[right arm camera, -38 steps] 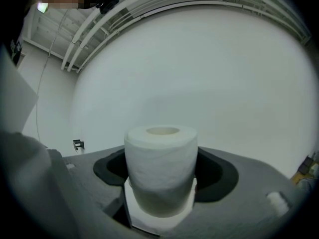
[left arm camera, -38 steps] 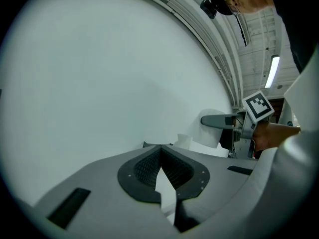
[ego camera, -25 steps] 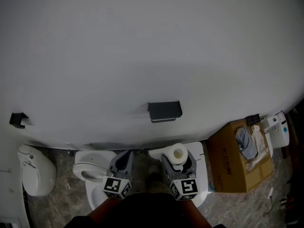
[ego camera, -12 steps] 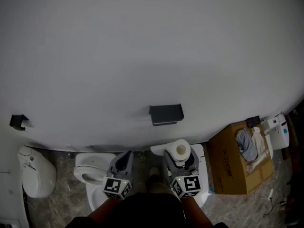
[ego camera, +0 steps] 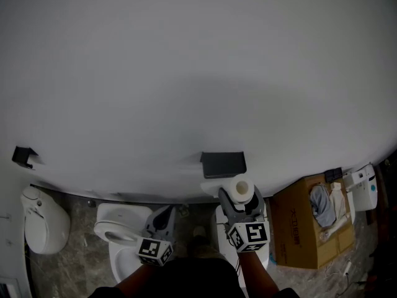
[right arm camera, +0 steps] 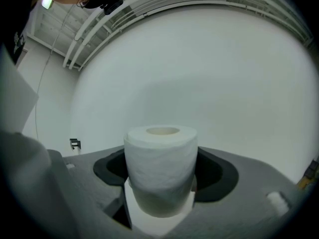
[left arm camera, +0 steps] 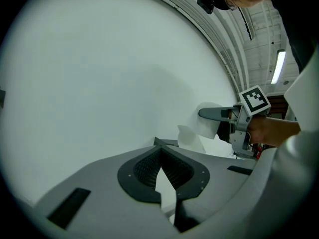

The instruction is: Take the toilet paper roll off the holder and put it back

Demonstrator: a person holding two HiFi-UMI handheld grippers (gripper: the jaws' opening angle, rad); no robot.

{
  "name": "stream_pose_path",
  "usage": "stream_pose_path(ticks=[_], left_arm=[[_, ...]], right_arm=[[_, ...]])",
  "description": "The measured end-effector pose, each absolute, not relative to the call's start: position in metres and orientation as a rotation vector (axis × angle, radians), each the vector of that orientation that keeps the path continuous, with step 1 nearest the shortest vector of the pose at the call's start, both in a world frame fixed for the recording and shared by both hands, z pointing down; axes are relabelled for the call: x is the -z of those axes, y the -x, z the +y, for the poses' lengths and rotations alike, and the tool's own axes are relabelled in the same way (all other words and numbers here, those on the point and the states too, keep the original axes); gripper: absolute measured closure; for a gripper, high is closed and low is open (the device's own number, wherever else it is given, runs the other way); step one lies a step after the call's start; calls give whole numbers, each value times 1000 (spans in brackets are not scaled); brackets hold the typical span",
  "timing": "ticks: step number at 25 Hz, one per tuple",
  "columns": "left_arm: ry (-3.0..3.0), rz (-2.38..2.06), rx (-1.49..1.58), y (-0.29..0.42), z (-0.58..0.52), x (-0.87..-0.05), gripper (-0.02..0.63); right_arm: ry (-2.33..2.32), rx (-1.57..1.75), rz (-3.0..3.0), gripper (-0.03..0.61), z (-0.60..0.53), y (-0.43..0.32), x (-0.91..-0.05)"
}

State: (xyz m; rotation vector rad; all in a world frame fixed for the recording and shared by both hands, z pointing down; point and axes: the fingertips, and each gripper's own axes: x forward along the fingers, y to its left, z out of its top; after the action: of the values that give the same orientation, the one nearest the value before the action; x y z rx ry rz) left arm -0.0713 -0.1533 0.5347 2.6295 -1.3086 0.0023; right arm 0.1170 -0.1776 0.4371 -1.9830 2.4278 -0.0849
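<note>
**Q:** Which step is this?

**A:** Apparently the return. The right gripper (ego camera: 240, 198) is clamped on the roll (ego camera: 240, 189), off its mount and held just under the dark holder (ego camera: 223, 164) on the wall. The left gripper (ego camera: 162, 218) hangs aside, jaws together on nothing.

**Q:** And next?

**A:** Probably raising the roll to the holder and seating it squarely before letting go. From here I can't tell how the holder takes it.
</note>
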Motion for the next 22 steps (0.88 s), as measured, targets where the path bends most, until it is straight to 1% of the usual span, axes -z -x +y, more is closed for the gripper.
stream_pose_path(ticks=[13, 17, 22], left_arm=[[-2552, -1338, -97, 57, -190, -566, 601], [-2534, -1332, -122, 52, -194, -577, 601], [-2562, -1291, -80, 44, -196, -579, 601]], right_arm=[[2007, 135, 2448, 218, -279, -149, -456], [2003, 139, 2460, 218, -300, -148, -467], [2001, 144, 2522, 218, -313, -139, -485]])
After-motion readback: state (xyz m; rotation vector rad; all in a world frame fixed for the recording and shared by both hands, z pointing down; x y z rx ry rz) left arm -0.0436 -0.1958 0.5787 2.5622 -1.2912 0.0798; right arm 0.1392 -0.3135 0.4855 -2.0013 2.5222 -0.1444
